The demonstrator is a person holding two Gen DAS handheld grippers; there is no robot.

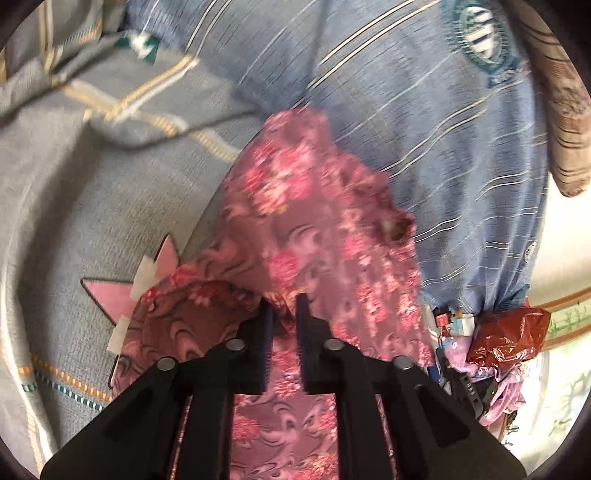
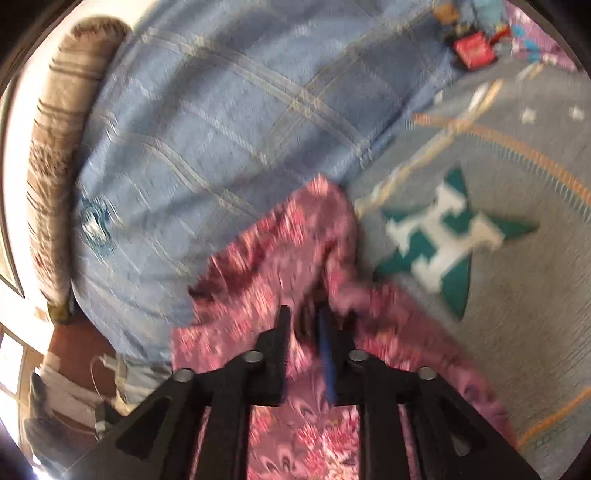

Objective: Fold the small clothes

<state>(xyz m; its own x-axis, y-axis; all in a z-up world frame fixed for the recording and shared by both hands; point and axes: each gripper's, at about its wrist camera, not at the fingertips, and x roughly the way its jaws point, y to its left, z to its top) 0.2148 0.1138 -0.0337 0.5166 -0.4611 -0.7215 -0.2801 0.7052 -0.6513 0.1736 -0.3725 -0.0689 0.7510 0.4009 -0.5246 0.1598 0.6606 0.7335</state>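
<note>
Garment: a small pink cloth with a red-and-white flower print and swirled weave, lying rumpled on a grey bedspread with orange-and-white stripes and rising against a big blue pillow with pale crossing lines.
Garment, right view: the same flowered cloth bunches into a ridge ahead of the tongs, its far edge touching the pillow and its right side spilling over the bedspread.
Left gripper: black fingers with a narrow gap between them; cloth lies under and between them, yet I cannot tell whether the pads press on it.
Right gripper: fingers a little apart, one faced with a blue pad; a fold of cloth sits in the gap, but blur hides whether it is pinched.
Only in the left view: a pink star patch with white tabs on the bedspread, partly covered by the cloth; a crumpled red plastic bag and some lilac printed fabric at the far right, near the pillow's lower end.
Only in the right view: a teal star patch bearing a white H shape, just beside the cloth; a small red packet at the top right.
In both views: a round teal-and-white badge on the pillow; a brown striped roll of fabric along the pillow's outer side.
Sharpness: both views are smeared, the right one more.
</note>
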